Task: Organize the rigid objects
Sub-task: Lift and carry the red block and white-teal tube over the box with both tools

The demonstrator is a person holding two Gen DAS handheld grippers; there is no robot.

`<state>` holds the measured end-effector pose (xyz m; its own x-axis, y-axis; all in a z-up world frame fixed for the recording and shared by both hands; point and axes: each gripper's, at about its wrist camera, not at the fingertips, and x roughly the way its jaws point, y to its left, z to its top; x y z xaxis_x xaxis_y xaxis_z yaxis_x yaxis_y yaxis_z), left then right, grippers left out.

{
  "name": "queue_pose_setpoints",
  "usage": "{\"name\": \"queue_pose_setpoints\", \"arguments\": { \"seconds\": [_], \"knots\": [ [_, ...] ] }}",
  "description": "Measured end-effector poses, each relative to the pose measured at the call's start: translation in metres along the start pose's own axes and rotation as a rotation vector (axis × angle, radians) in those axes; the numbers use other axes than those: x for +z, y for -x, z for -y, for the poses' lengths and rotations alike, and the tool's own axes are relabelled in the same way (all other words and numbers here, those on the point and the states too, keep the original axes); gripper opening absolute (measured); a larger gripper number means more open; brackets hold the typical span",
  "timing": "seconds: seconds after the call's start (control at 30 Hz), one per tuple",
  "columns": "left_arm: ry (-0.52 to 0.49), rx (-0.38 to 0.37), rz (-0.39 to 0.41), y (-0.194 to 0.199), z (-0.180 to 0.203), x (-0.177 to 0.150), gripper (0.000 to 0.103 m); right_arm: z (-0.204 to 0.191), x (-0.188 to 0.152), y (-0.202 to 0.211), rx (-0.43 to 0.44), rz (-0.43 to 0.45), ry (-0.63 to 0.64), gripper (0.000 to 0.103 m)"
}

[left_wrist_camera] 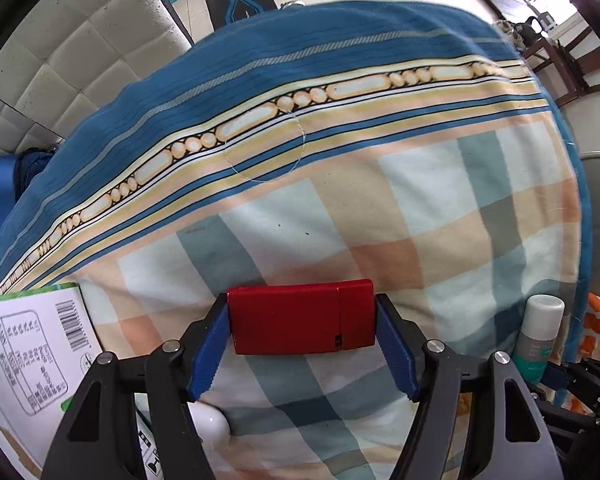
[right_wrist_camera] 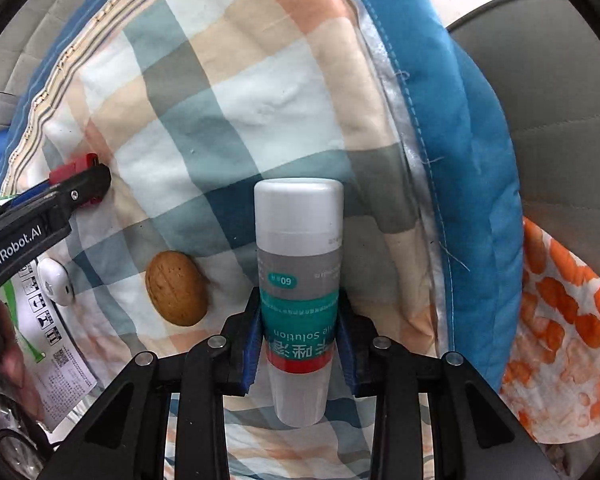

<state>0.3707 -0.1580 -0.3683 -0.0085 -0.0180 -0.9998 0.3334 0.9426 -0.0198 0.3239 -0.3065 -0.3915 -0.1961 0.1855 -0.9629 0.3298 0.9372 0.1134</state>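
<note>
A flat red box [left_wrist_camera: 300, 320] lies on the checked quilt [left_wrist_camera: 340, 208]. My left gripper [left_wrist_camera: 302, 303] points down over it, with a blue pad pressed against each short end. The right wrist view shows that gripper from the side at the left, the red box [right_wrist_camera: 74, 170] at its tip. In that view my right gripper [right_wrist_camera: 300, 297] is shut on a white-capped bottle [right_wrist_camera: 300, 236] with a grey, teal and red label, held by its lower half, cap pointing away. The bottle [left_wrist_camera: 540, 336] also shows at the right edge of the left wrist view.
A walnut [right_wrist_camera: 176, 288] and a small white rounded object [right_wrist_camera: 54, 280] lie on the quilt between the grippers. A white printed carton [left_wrist_camera: 28, 344] sits to the left. An orange-patterned cloth [right_wrist_camera: 568, 320] and a grey seat [right_wrist_camera: 560, 100] lie beyond the quilt's blue edge.
</note>
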Motion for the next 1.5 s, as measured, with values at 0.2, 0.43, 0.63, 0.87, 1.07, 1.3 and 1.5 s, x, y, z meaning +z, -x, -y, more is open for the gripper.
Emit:
{"name": "queue_pose_setpoints", "arguments": {
  "seconds": [0.2, 0.43, 0.63, 0.87, 1.07, 1.3, 1.5],
  "knots": [
    [0.009, -0.022, 0.057, 0.03, -0.002, -0.017, 0.067, 0.0, -0.022, 0.034, 0.037, 0.059, 0.02, 0.035],
    [0.029, -0.063, 0.131, 0.077, -0.012, -0.046, 0.067, -0.018, -0.04, 0.077, 0.087, 0.113, 0.072, 0.035],
    [0.063, -0.097, 0.211, 0.115, -0.052, -0.072, 0.067, -0.042, -0.069, 0.121, 0.15, 0.171, 0.135, 0.035],
    [0.134, -0.116, 0.289, 0.166, -0.117, -0.126, 0.067, -0.119, -0.117, 0.154, 0.23, 0.213, 0.256, 0.035],
    [0.207, -0.06, 0.309, 0.192, -0.2, -0.185, 0.067, -0.213, -0.157, 0.15, 0.274, 0.234, 0.357, 0.035],
    [0.335, -0.092, 0.247, 0.173, -0.298, -0.226, 0.067, -0.324, -0.187, 0.106, 0.27, 0.176, 0.445, 0.035],
    [0.368, -0.173, 0.162, 0.136, -0.348, -0.23, 0.068, -0.376, -0.19, 0.051, 0.238, 0.129, 0.462, 0.035]
  ]
}}
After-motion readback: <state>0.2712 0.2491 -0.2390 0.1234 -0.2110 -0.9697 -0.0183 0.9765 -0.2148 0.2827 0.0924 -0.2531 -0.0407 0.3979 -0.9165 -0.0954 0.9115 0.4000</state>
